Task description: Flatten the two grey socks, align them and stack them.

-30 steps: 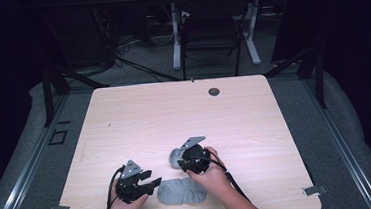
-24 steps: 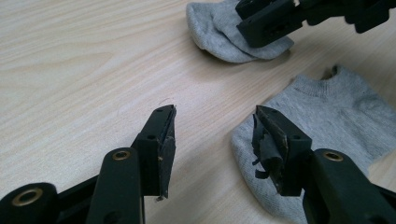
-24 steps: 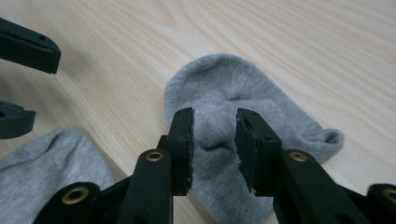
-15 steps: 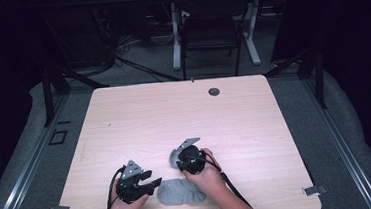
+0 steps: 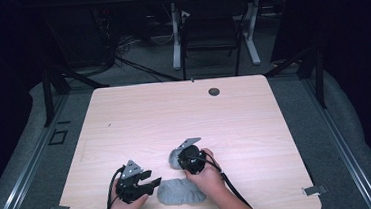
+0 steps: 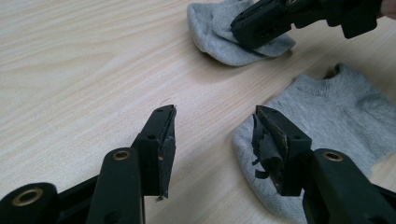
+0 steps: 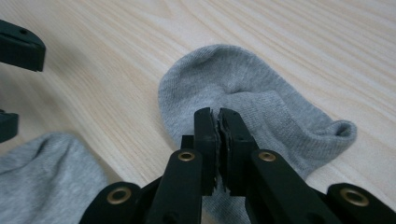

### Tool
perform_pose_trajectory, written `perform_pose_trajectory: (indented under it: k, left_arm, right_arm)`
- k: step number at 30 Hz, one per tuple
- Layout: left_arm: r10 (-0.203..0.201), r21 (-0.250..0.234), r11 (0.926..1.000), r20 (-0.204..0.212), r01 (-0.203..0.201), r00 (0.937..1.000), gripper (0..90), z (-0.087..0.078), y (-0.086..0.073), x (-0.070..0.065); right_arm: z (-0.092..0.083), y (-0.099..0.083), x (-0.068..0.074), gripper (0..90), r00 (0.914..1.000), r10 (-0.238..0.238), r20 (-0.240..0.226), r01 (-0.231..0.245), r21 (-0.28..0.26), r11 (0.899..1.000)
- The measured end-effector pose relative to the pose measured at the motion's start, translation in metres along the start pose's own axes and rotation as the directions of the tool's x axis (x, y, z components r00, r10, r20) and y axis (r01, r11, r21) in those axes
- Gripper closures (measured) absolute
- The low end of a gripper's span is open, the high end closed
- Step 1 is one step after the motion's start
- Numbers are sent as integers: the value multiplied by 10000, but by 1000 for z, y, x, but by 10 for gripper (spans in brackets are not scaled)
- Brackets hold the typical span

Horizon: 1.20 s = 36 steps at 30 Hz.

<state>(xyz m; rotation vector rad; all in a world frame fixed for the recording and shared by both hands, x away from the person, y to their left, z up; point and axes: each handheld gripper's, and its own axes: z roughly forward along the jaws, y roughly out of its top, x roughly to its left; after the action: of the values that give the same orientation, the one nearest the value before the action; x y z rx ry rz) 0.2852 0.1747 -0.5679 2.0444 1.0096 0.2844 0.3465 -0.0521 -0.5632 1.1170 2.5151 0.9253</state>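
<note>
Two grey ankle socks lie on the light wooden table (image 5: pixel 184 114). The farther sock (image 5: pixel 172 159) (image 7: pixel 233 74) sits under my right gripper (image 5: pixel 182 161) (image 7: pixel 218 116), whose jaws have just been closing and now stand together, pinching its fabric near the middle. This grip also shows in the left gripper view, on the far sock (image 6: pixel 210 32). The nearer sock (image 5: pixel 182 191) (image 6: pixel 336 107) lies flat by the front edge. My left gripper (image 5: pixel 154 182) (image 6: pixel 215 135) hovers open just left of it, one jaw over its edge, nothing between the pads.
A small dark round hole (image 5: pixel 214 91) marks the table's far side. Beyond the table stand a dark chair (image 5: pixel 208 37) and white desk legs (image 5: pixel 175 40). The person's hands reach in over the front edge.
The right gripper's jaws have closed onto the farther sock. The left gripper has stayed where it was, still open.
</note>
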Motion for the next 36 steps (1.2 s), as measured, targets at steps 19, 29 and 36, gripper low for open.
perform_pose_trajectory:
  k: [19, 29, 36]
  left_arm:
    - [86, -184, 9998, -27, -86, 10000, 507, 4, 19, 1]
    - [347, -212, 9992, -195, -352, 9992, 590, 23, 39, -1]
    - [256, 70, 9997, -341, -254, 9991, 614, 43, 51, 5]
  right_arm:
    - [-31, 4, -2, 863, 9991, 176, -375, -216, -1106, 9936]
    - [-35, 0, -7, 862, 9992, -93, -392, 48, -1137, 9935]
    - [-33, -3, -8, 861, 9986, -155, -500, 97, -1145, 9934]
